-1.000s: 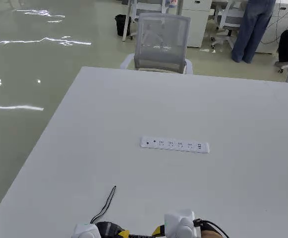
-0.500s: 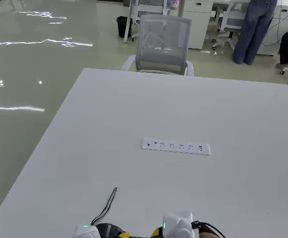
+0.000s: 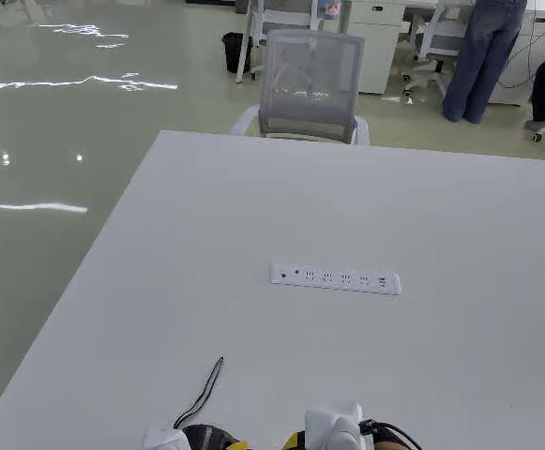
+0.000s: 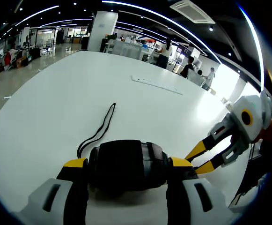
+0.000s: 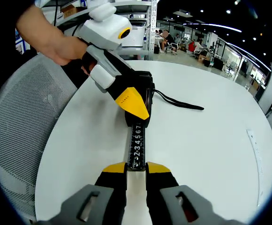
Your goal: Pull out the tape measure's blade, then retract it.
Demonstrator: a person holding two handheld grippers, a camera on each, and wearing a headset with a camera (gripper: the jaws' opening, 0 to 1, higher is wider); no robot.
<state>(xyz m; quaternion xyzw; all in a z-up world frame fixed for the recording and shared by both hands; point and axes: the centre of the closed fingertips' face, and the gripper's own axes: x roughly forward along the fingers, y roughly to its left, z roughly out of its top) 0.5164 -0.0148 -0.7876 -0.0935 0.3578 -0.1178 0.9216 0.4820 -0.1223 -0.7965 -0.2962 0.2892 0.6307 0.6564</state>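
Observation:
The tape measure (image 4: 126,154) is a black case with a black wrist strap (image 4: 98,131) trailing over the white table (image 4: 56,93). My left gripper (image 4: 126,164) is shut on the case, one yellow-tipped jaw on each side. A short length of blade (image 5: 136,143) runs from the case (image 5: 143,91) to my right gripper (image 5: 136,168), which is shut on the blade's end. The right gripper (image 4: 200,158) comes into the left gripper view from the right. In the head view the case (image 3: 206,437) and strap (image 3: 203,392) sit at the bottom edge.
A white power strip (image 3: 335,278) lies mid-table, well beyond the grippers. A grey mesh chair (image 3: 310,80) stands at the far edge, and another chair back (image 5: 14,131) is beside the near edge. A person (image 3: 478,52) stands at the back right.
The head camera has tilted up a little, so the grippers sit lower in the picture. The grippers and tape measure hold about the same places.

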